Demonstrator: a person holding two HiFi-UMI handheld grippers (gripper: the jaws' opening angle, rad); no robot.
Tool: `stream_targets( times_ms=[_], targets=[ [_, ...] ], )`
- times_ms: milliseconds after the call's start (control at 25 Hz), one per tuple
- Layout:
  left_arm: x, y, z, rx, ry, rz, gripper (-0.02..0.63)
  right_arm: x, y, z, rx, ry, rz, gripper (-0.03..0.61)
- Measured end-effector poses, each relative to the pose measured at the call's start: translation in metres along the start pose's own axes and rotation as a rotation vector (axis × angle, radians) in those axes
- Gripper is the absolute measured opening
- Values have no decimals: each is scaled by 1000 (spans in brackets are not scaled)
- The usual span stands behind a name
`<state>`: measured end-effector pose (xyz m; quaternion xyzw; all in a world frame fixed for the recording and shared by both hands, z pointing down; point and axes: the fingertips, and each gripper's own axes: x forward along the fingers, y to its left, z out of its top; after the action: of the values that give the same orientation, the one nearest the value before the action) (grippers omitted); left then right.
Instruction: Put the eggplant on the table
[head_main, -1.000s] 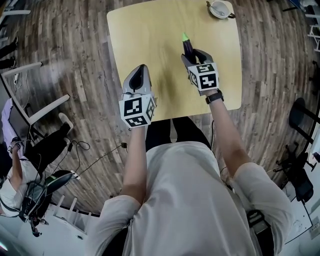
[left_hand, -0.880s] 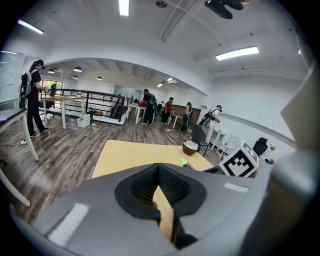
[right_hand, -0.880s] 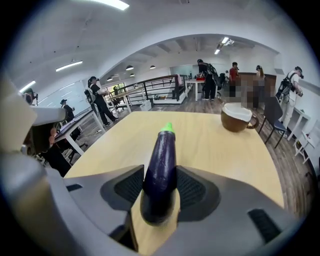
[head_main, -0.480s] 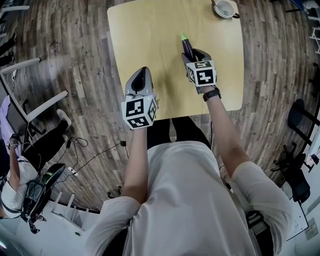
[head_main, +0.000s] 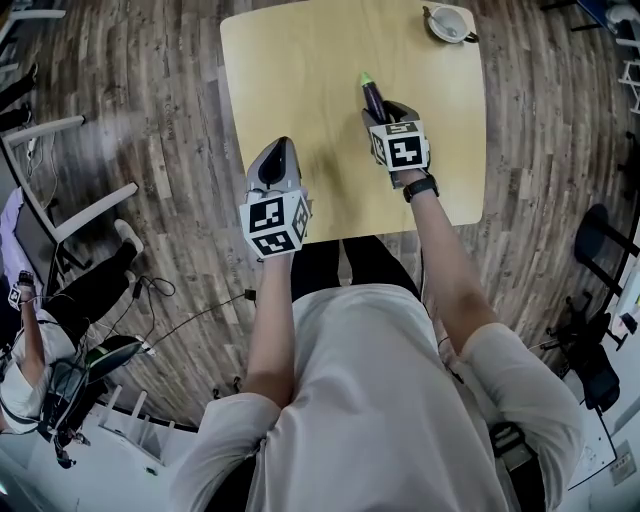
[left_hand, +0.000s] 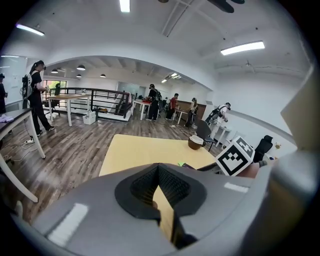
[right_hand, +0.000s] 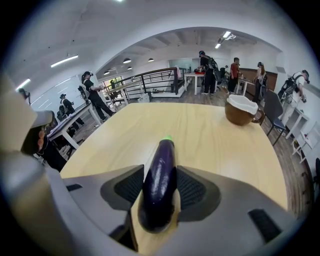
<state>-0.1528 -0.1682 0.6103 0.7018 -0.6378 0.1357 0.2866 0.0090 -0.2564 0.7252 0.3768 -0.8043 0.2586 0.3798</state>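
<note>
Now, the eggplant (right_hand: 159, 175) sits in the right gripper (head_main: 381, 110), with both fingers (right_hand: 200, 187) pressed against its dark flanks. They're clamped on the fat, rounded end, which sits back between the pads. The slim neck and green tip poke out well past the fingertips. Its long axis runs straight along the fingers, pointing away from the person, and that line is what the set-down turns on.

Below the fingers is bare table (head_main: 300, 60). I can't tell from these views whether the eggplant's belly is touching the wood or hanging just clear of it. The right forearm reaches out over the near edge, with the marker cube on top and the gripper roughly level, nose forward.

To the left of those fingers, and nearer the person, the left gripper (head_main: 279, 150) hovers over the near part of the table. Its fingertips are drawn together with nothing between them, so it has no part in this.

By my reading, the placing is nearly there: lower it if there is any gap, then spread the fingers. The eggplant is smooth and round, so it may roll sideways once released. The brown cup (right_hand: 241, 111) stands well ahead and to the right of the fingertips, out of the way.
</note>
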Motion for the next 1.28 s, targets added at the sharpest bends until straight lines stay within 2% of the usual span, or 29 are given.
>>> stream_targets(
  times_ms=[240,640,960,1280],
  targets=[
    [-7,-1,11,9,-25,10,8,-15,-7,11,40,-43,-38,219],
    [-22,-3,43,42,-93,15,8,-65,0,40,68,-159,-41,221],
    [-41,-10,69,72,-159,5,8,-110,16,47,105,-242,-35,195],
    [-64,-15,112,117,-251,3,8,-158,30,87,106,-387,-35,161]
  ],
)
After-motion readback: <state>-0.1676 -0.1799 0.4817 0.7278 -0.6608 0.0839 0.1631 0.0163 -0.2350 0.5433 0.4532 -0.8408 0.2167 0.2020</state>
